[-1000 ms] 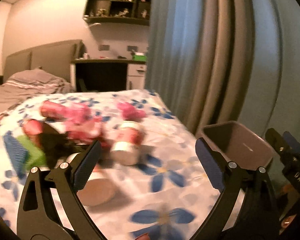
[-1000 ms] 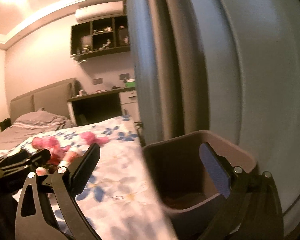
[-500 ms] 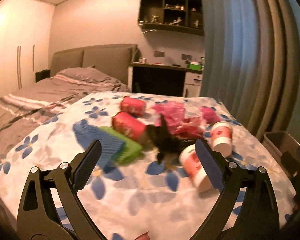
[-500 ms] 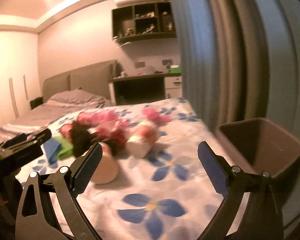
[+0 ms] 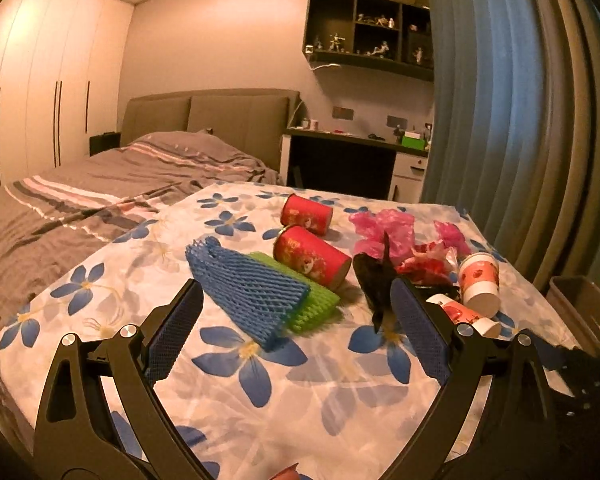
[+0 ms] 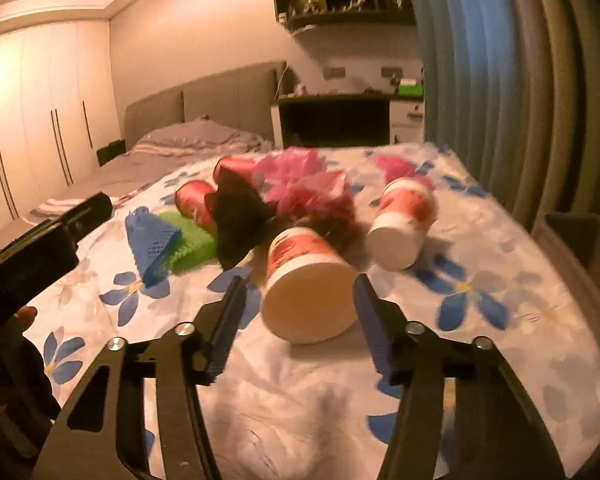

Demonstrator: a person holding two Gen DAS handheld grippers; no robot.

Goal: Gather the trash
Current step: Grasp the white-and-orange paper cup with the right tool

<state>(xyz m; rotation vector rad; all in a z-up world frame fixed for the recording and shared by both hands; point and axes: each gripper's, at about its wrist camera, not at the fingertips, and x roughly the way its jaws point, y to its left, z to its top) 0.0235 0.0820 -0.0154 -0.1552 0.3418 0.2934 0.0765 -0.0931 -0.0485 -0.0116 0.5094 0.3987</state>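
Observation:
Trash lies on a flowered bedsheet (image 5: 260, 380). In the left wrist view I see a blue foam net (image 5: 248, 288) over a green foam net (image 5: 318, 304), two red cups (image 5: 312, 254) on their sides, pink plastic bags (image 5: 380, 228), a black wrapper (image 5: 374, 280) and two white-and-red cups (image 5: 480, 280). My left gripper (image 5: 298, 332) hangs open above the sheet and holds nothing. My right gripper (image 6: 300, 320) is closing, with a lying white-and-red cup (image 6: 308, 284) between its fingers. The left finger still stands apart from the cup.
A brown bin (image 6: 580, 248) stands beside the bed at the right, in front of blue-grey curtains (image 5: 520, 120). The left gripper's body (image 6: 40, 248) and a person's hand (image 6: 20, 316) are at the left of the right wrist view. A grey duvet (image 5: 100, 200) covers the far side.
Both views have swung left, away from the bin and curtain and toward the trash pile. The right gripper's jaws have narrowed around the nearest lying cup.

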